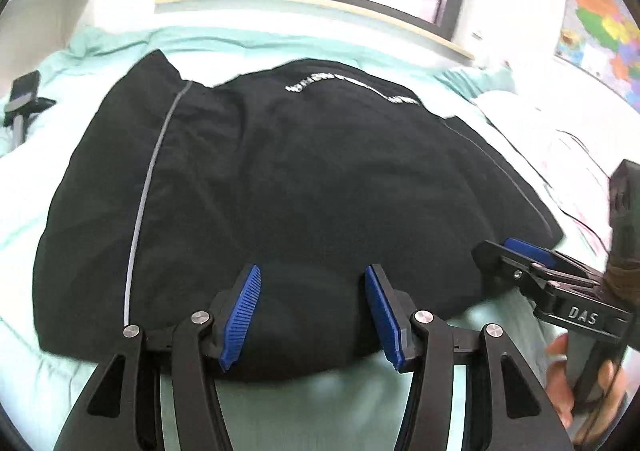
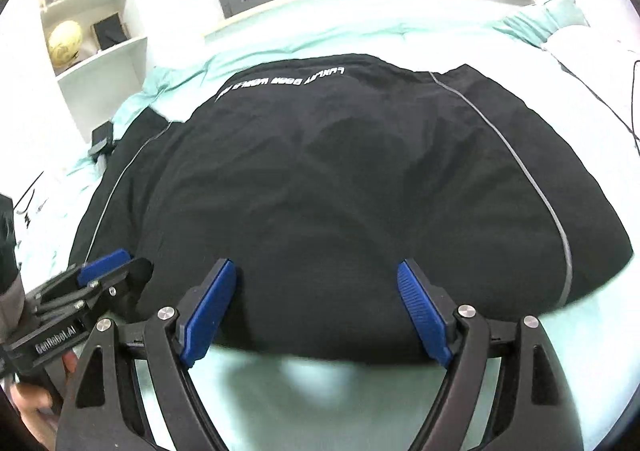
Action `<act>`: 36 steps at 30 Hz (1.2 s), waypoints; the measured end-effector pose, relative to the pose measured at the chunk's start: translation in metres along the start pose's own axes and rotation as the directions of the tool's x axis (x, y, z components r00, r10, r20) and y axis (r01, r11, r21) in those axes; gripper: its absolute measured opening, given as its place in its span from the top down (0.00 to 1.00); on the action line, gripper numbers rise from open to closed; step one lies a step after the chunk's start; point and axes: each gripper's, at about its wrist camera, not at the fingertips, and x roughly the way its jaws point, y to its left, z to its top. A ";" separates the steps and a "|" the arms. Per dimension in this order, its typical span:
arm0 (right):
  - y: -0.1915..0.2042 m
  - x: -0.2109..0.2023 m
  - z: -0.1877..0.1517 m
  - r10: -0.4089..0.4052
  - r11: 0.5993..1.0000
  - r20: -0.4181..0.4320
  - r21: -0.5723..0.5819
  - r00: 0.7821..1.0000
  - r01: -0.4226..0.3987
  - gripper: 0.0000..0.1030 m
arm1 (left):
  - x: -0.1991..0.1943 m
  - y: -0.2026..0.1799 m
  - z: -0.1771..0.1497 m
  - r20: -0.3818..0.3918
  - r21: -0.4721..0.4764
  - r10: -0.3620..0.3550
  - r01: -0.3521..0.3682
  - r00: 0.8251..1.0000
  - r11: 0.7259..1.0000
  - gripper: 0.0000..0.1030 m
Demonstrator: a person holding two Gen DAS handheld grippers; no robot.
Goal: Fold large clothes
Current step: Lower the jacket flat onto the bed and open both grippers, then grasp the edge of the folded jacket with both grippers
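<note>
**Black garment flat on the bed, both grippers open at its near hem**

The garment (image 1: pixel 288 187) hides most of the mint bedspread (image 1: pixel 304 403); its white lettering (image 2: pixel 280 85) is upside down and partly blurred, so it cannot be read in full. Two grey piping lines run down it, one at each side. A small dark device (image 1: pixel 24 99) lies on the bed by the garment's far left corner (what it is cannot be made out).

The left gripper (image 1: pixel 312 315) hangs over the near hem with its two blue-padded fingers (image 1: pixel 240 315) apart, only cloth showing in the gap and neither pad pinching it. The right gripper (image 2: pixel 316 311) stands wider open above the same hem, also holding nothing. Each hand is cut off at the frame edge: the right hand (image 1: pixel 580 383) in the left view, the left hand (image 2: pixel 36 403) in the right view.

The wall shelf (image 2: pixel 100 51) holds a row of books, a yellowish ball and a dark frame. A coloured map (image 1: pixel 600 31) is partly cropped.
</note>
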 end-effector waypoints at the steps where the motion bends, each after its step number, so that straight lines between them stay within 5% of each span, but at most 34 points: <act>1: -0.009 -0.010 -0.002 0.005 1.000 -0.011 -0.003 1.000 -0.005 0.19 | -0.009 0.004 -0.004 -0.011 -0.005 -0.014 0.014 1.000 1.000 0.46; 4: -0.016 -0.030 -0.014 0.012 1.000 -0.053 -0.013 0.999 -0.012 0.18 | -0.037 0.022 -0.017 -0.016 -0.047 -0.053 0.053 0.998 0.998 0.46; 9: -0.068 -0.048 -0.036 0.026 0.999 -0.192 0.051 0.981 -0.016 0.18 | -0.086 0.069 -0.025 -0.039 -0.037 0.052 -0.053 0.998 0.998 0.46; 15: -0.133 -0.097 0.002 0.002 0.982 -0.095 0.187 0.995 0.016 0.17 | -0.120 0.125 0.008 -0.034 -0.064 0.128 -0.130 0.991 0.989 0.44; 19: -0.154 -0.112 0.051 -0.024 0.978 -0.026 0.205 0.999 0.029 0.17 | -0.125 0.159 0.050 0.012 -0.206 0.017 -0.014 1.000 0.979 0.34; 25: -0.169 -0.088 0.117 -0.021 0.980 -0.005 0.200 1.000 0.022 0.16 | -0.062 0.194 0.097 -0.019 -0.372 -0.135 0.118 0.991 0.921 0.29; 30: -0.192 -0.036 0.139 0.020 0.968 -0.077 0.250 0.997 0.000 0.16 | 0.018 0.214 0.105 -0.101 -0.497 -0.286 0.201 0.953 0.844 0.29; 34: -0.216 0.001 0.135 0.038 0.964 -0.142 0.264 0.989 0.001 0.16 | 0.060 0.219 0.102 -0.149 -0.518 -0.316 0.199 0.937 0.832 0.29; 36: -0.226 0.020 0.130 0.079 0.957 -0.184 0.289 0.980 -0.023 0.16 | 0.079 0.217 0.097 -0.177 -0.531 -0.380 0.237 0.908 0.814 0.29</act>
